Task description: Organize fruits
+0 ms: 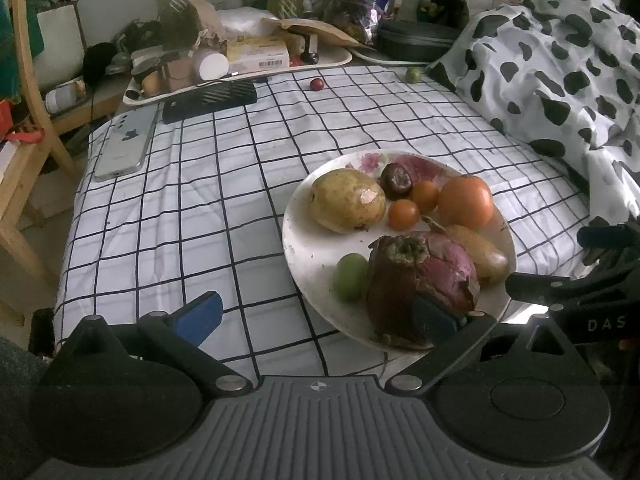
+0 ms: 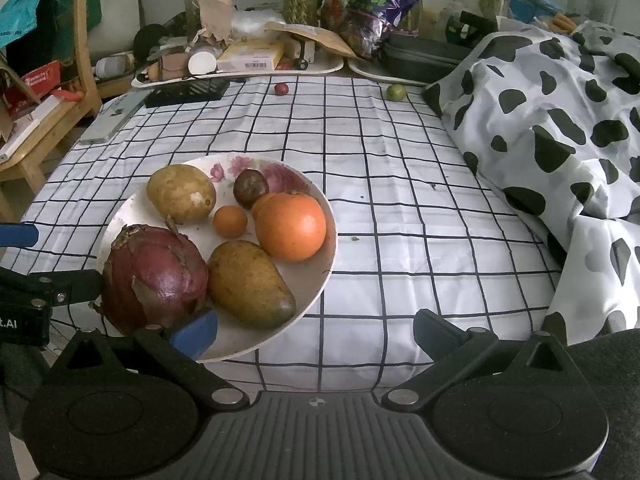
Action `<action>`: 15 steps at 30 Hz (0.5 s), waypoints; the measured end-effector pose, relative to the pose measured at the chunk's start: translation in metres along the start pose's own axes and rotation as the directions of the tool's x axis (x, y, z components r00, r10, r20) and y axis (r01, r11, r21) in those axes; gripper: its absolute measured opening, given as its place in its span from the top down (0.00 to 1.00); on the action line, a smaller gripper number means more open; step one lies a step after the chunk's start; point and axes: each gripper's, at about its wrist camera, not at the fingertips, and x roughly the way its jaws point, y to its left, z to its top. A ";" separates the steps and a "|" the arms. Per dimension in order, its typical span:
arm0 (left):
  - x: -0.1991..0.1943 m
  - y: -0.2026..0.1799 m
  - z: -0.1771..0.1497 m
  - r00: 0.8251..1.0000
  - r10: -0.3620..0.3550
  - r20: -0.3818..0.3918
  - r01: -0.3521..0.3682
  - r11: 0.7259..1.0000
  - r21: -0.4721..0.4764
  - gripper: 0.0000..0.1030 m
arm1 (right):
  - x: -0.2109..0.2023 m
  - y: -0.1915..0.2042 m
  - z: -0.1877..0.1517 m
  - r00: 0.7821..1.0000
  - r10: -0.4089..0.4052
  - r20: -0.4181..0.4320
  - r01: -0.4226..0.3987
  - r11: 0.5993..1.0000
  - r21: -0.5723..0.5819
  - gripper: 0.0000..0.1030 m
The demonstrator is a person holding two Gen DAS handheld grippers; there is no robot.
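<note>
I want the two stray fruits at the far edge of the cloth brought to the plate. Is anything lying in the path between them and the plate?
Nothing visible does. Between the small red fruit, the green fruit and the plate lies only bare checked cloth.

From the right wrist view the small green fruit (image 1: 351,277) on the plate (image 2: 320,280) is totally hidden behind the dragon fruit (image 2: 154,276), and one little orange (image 2: 262,203) only peeks out from behind the big orange (image 2: 291,227). On the left view the right finger pad (image 1: 434,314) of the left hand-held gripper (image 1: 316,312) covers the dragon fruit's near side. The clutter on the trays (image 2: 240,74) at the back is too blurry to name, box labels unreadable, and the wooden chair (image 1: 24,120) is cut off by the frame edge
</note>
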 end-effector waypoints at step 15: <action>0.000 0.000 0.000 1.000 0.004 0.001 -0.004 1.000 0.006 0.00 | 0.000 0.000 0.000 1.000 -0.001 -0.001 0.001 1.000 -0.001 0.00</action>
